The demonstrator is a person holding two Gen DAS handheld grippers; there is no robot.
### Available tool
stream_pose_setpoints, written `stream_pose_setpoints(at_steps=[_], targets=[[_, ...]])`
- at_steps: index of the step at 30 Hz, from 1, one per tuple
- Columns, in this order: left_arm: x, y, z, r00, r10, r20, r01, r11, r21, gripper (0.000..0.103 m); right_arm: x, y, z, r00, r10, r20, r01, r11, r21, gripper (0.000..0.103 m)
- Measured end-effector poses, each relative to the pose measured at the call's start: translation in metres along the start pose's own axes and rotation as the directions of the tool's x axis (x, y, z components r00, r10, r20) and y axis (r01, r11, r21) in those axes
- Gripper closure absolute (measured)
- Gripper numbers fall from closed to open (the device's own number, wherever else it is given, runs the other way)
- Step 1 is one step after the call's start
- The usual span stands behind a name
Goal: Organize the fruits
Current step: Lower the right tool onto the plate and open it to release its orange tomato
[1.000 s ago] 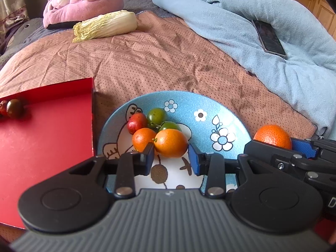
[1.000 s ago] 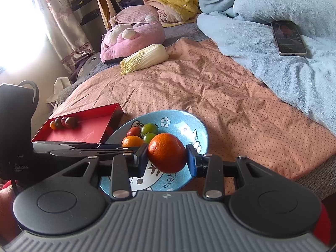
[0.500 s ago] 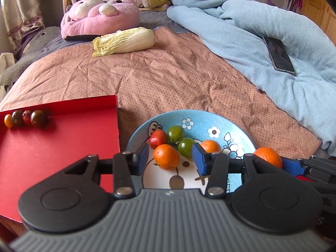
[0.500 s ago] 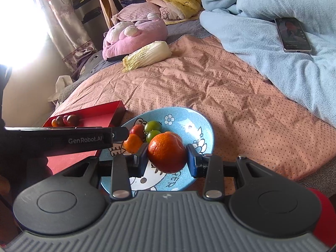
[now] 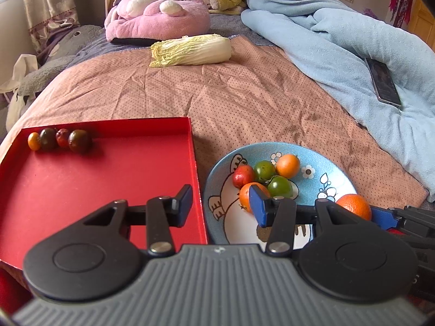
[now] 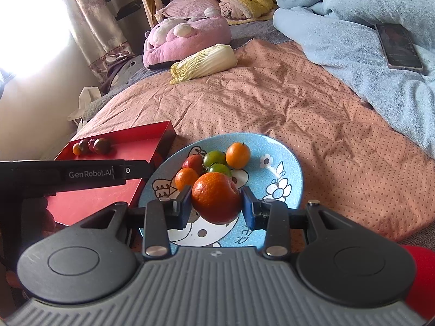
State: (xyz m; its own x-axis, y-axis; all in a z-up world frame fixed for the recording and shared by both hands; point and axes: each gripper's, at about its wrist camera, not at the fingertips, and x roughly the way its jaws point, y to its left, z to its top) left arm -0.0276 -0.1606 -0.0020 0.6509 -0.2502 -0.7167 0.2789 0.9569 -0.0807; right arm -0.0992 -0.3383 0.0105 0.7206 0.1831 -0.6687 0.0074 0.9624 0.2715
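Note:
My right gripper is shut on a large orange mandarin, held just above the near part of the blue cartoon plate. On the plate lie a red tomato, two green tomatoes and two small orange fruits. My left gripper is open with nothing between its fingers. It hangs over the gap between the plate and the red tray. Several small tomatoes line the tray's far left corner.
Everything lies on a bed with a dotted pink cover. A napa cabbage and a pink plush lie farther back. At the right, a phone rests on a crumpled blue blanket.
My left gripper widened its jaws around a small orange fruit on the plate, then drew back up and to the left, empty. The right gripper shifted slightly with the mandarin still in it.

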Motion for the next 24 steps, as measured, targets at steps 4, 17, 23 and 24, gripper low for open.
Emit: stream_pose_setpoints(at_steps=[4, 17, 23, 24], targets=[[-0.004, 0.009, -0.004, 1.000, 0.004, 0.005, -0.004, 1.000, -0.004, 0.055, 0.010, -0.005, 0.005, 1.000, -0.020, -0.005, 0.020, 1.000, -0.002, 0.060], [-0.006, 0.044, -0.013, 0.999, 0.044, -0.008, -0.044, 0.998, -0.047, 0.055, 0.056, -0.022, 0.007, 0.991, -0.122, -0.057, 0.120, 0.992, -0.033, 0.060], [-0.006, 0.048, -0.015, 0.999, 0.040, -0.018, -0.041, 0.998, -0.057, 0.055, 0.065, -0.023, 0.007, 0.988, -0.142, -0.066, 0.140, 0.989, -0.045, 0.060], [-0.006, 0.049, -0.015, 0.999, 0.040, -0.018, -0.041, 0.998, -0.057, 0.055, 0.065, -0.022, 0.007, 0.987, -0.144, -0.066, 0.141, 0.989, -0.047, 0.060]])
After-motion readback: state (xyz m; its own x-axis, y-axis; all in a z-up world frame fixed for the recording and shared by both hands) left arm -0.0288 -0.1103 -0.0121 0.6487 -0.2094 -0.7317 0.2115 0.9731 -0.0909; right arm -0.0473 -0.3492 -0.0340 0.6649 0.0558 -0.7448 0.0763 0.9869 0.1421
